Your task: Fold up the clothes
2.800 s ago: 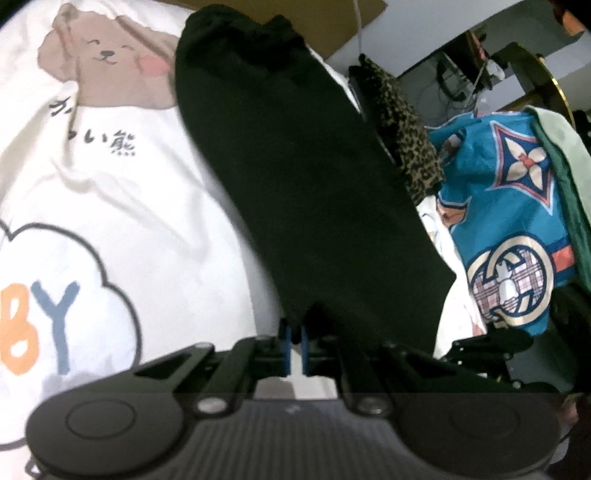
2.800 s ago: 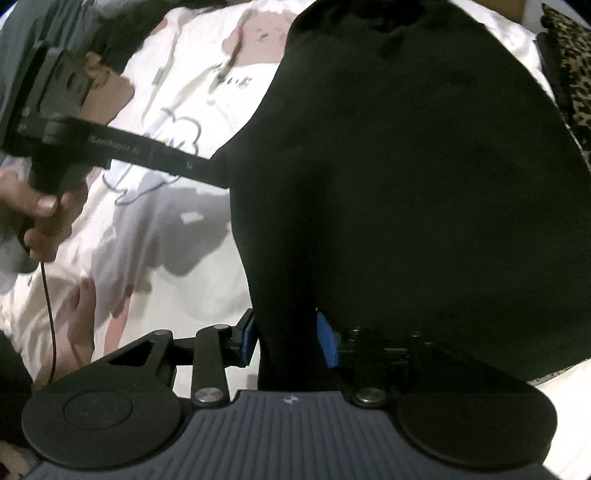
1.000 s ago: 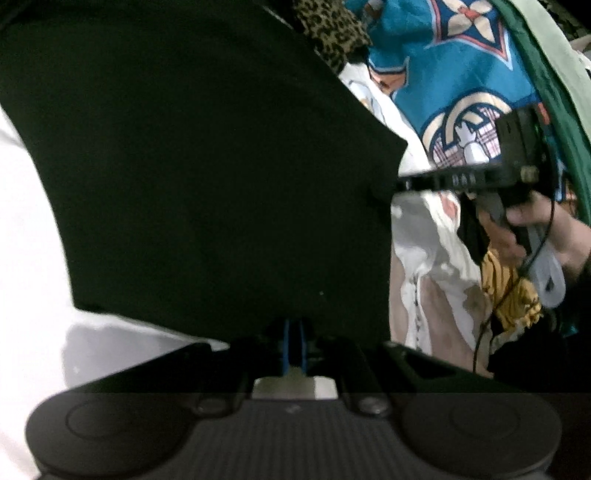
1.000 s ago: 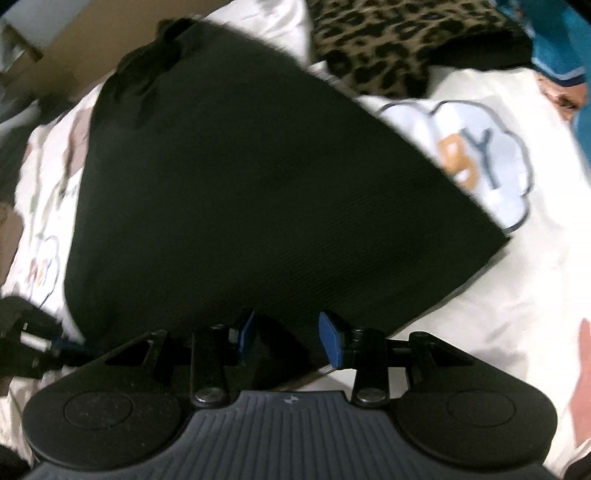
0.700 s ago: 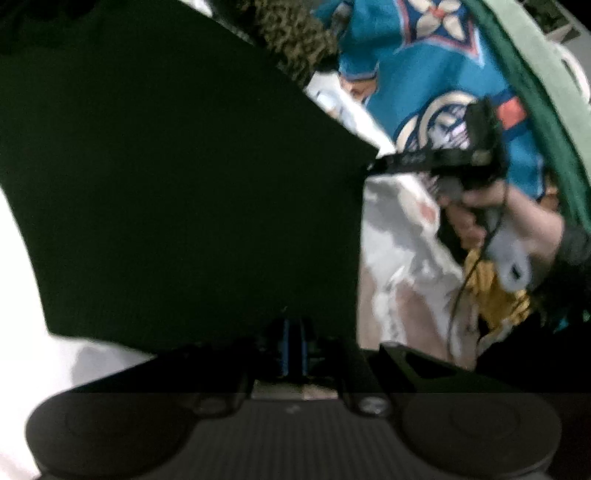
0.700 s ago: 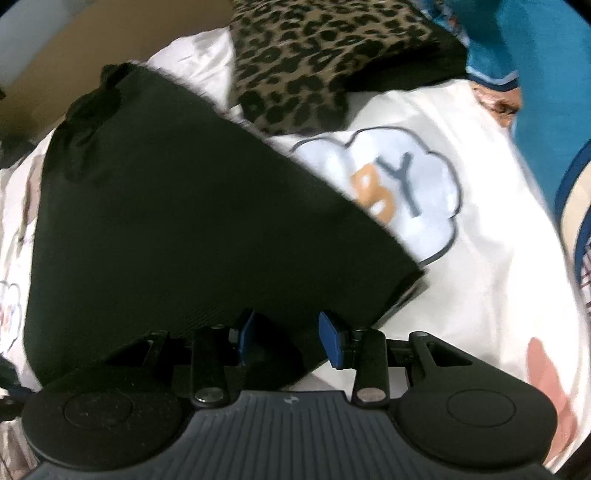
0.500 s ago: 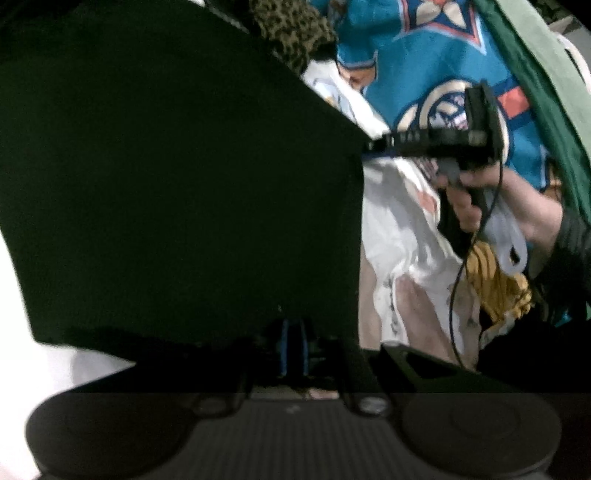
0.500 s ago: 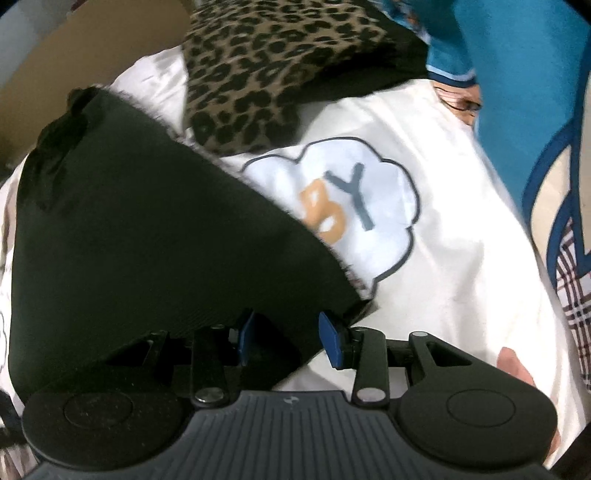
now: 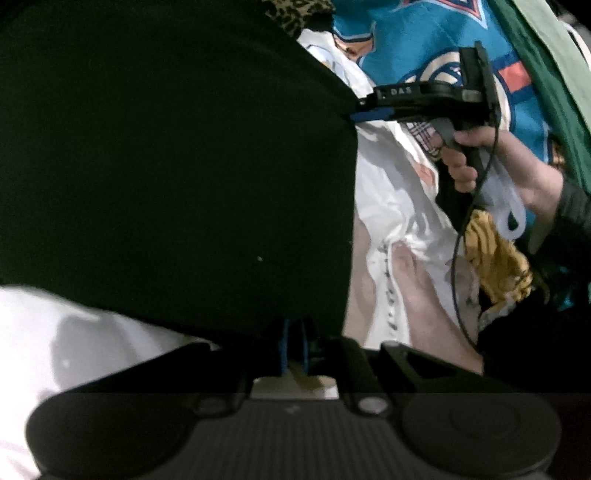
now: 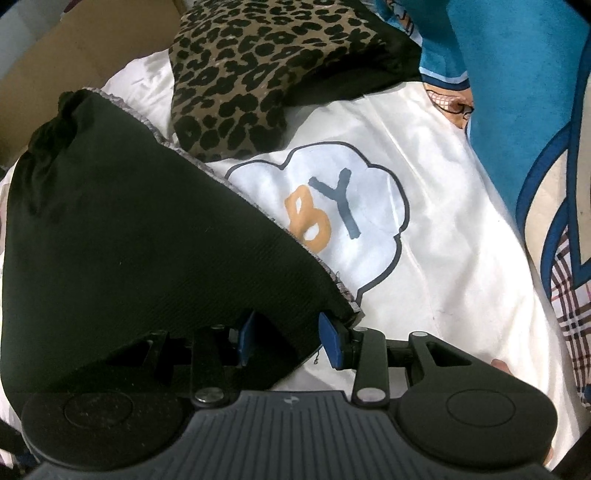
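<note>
One black garment (image 10: pixel 147 236) lay stretched over the white printed sheet (image 10: pixel 443 229), long axis running from my two grippers to its bunched far end. My left hand-held gripper (image 9: pixel 293 345) was pressed together on its near hem; my right hand-held gripper (image 10: pixel 288 336) pinched the corner. One leopard-print garment (image 10: pixel 251 74) sat beyond.

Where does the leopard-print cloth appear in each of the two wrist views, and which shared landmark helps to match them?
Left wrist view: only a small piece of the leopard-print cloth shows at the top edge, above the black garment.
Right wrist view: the leopard-print cloth fills the upper middle, lying on the white printed sheet.
Shared landmark: the black garment, which borders the cloth in both views.
</note>
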`<state>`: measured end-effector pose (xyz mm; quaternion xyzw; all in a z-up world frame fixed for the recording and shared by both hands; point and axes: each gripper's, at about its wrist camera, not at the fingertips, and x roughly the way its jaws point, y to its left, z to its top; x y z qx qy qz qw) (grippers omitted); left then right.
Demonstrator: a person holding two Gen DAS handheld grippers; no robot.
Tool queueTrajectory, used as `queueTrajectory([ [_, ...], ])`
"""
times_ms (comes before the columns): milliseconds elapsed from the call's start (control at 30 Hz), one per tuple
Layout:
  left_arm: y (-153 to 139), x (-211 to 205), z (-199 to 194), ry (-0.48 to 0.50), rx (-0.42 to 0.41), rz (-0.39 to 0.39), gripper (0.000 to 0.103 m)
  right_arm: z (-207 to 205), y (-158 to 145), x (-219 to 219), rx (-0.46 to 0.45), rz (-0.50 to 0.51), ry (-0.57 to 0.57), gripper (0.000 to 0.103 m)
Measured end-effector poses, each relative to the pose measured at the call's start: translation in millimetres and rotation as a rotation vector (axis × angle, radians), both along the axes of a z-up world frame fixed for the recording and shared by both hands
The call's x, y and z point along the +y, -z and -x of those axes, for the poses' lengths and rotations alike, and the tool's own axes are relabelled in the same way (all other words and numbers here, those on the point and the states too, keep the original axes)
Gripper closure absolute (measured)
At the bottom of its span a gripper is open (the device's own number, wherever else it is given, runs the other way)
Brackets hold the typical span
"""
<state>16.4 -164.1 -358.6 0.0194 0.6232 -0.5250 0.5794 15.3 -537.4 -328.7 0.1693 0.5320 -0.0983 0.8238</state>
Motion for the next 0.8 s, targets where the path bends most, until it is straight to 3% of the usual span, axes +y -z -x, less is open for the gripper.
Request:
queueTrajectory([
  [200, 10, 8, 3, -0.174, 0.141, -0.024, 0.096, 4, -7, -5, -0.038, 0.004, 0.032, 0.059],
  [300, 8, 20, -3, -0.257, 0.174, -0.034, 0.075, 8, -13, -10, -0.065, -0.002, 0.040, 0.058],
  [367, 5, 28, -7, -0.289, 0.172, -0.040, 0.049, 11, -16, -14, -0.078, -0.009, 0.052, 0.058],
  [400, 4, 31, -10, -0.298, 0.174, -0.042, 0.046, 13, -16, -17, -0.081, -0.016, 0.057, 0.058],
  [800, 33, 70, -26, -0.553, 0.411, -0.013, 0.046, 26, -5, -30, -0.046, -0.048, 0.111, 0.057],
])
